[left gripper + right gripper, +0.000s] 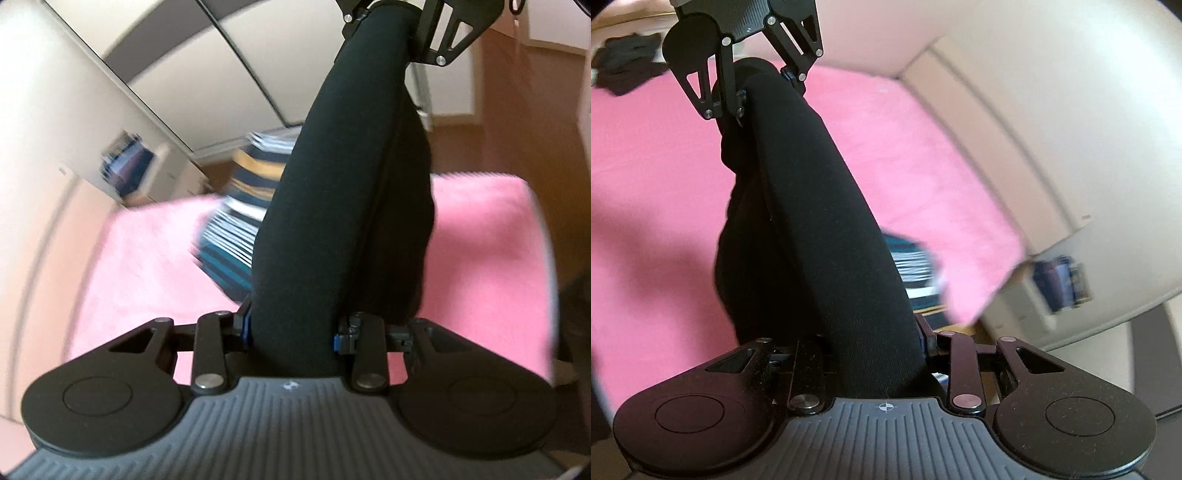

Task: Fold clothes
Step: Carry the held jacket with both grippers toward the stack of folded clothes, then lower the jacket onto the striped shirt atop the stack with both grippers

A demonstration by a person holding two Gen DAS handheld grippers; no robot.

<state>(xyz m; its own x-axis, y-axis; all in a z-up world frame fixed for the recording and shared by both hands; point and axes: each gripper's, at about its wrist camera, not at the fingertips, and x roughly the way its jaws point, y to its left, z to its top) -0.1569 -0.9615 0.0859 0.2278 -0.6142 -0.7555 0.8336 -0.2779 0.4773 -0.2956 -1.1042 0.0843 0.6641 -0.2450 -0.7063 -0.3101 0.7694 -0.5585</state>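
Two grippers are clamped on one black garment [343, 206], stretched taut between them above the pink bed cover [487, 236]. At the near end, the left gripper [291, 328] is closed on the dark fabric; at the far end, the right gripper [391, 22] is seen pinching the same piece. A striped garment [236, 229] is spotted lying on the pink cover beneath, blurred. More dark clothing [626, 62] is piled at the bed's far edge in the right wrist view.
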